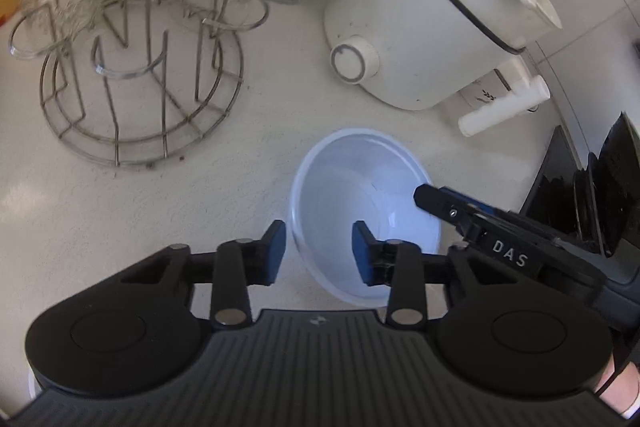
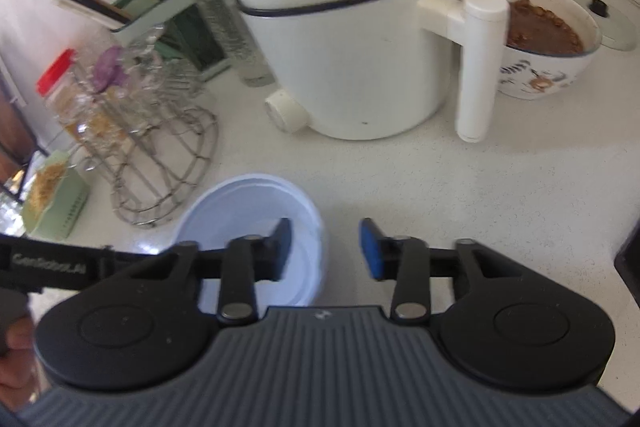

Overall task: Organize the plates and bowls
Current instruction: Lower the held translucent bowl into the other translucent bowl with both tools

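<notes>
Left wrist: left tongs spread, straddling the bowl rim's near-left edge, set to pinch it. Right wrist: right tongs spread, holding nothing, left pad inside the bowl, likely steadying.

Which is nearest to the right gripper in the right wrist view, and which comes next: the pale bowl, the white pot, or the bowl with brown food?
From the right gripper:
1. Pale bowl, at its left finger.
2. White pot, ahead on the counter.
3. Bowl with brown food, far right, behind the pot's handle.
</notes>
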`<state>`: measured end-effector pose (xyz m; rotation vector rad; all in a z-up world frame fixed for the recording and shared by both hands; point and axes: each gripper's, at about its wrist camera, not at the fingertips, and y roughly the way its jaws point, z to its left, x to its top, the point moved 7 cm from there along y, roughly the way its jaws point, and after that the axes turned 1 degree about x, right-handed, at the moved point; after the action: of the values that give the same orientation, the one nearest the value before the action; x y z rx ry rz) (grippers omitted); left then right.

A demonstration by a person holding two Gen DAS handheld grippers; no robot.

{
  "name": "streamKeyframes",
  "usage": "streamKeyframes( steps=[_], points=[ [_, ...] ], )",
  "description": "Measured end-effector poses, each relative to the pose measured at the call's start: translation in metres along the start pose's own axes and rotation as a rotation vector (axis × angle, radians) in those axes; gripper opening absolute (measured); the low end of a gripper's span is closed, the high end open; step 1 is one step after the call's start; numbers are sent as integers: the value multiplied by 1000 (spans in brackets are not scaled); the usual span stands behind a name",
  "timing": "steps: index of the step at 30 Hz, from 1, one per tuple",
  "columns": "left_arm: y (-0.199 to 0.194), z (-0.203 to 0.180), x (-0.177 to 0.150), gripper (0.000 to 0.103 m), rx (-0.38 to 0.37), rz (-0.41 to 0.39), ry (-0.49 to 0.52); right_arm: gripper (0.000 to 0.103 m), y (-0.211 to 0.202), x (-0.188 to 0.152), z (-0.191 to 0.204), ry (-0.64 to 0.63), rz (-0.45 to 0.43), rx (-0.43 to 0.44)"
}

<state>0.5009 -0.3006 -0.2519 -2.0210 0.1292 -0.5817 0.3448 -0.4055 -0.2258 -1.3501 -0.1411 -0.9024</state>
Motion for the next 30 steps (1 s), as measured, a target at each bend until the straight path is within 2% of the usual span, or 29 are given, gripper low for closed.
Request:
streamKeyframes(
  steps=[4, 14, 30],
  points=[
    [4, 0, 2, 30, -19, -7, 9, 22, 8, -7, -7, 63, 2, 17],
    [-6, 3, -5, 30, -69, -22, -21, 22, 10, -11, 0, 100, 26, 74],
    [-83, -12, -18, 30, -70, -98, 23, 22, -43, -13, 23, 158, -11, 120]
  ],
)
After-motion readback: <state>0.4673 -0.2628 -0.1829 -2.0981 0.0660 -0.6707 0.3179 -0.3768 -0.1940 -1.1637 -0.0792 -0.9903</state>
